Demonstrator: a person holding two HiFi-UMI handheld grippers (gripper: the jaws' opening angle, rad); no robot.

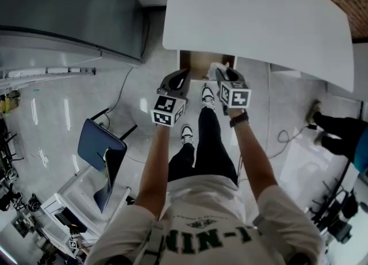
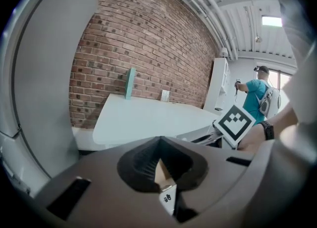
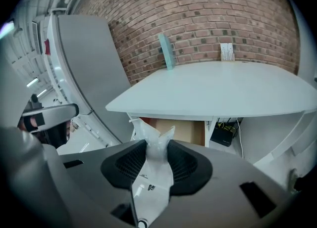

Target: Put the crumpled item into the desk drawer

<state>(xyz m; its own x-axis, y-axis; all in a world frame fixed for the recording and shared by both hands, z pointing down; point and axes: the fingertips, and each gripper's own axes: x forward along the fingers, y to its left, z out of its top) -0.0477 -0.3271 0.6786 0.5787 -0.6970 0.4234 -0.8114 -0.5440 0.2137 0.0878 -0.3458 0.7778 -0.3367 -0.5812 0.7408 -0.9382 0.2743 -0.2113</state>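
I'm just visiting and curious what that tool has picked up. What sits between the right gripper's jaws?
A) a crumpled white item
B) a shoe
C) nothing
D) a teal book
A: in the right gripper view, the right gripper has its jaws pressed on a crumpled white item, in front of the open drawer.

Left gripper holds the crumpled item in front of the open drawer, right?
Wrong gripper. The right gripper holds the crumpled item, its jaws clamped on it, in front of the open drawer. The right gripper view shows this.
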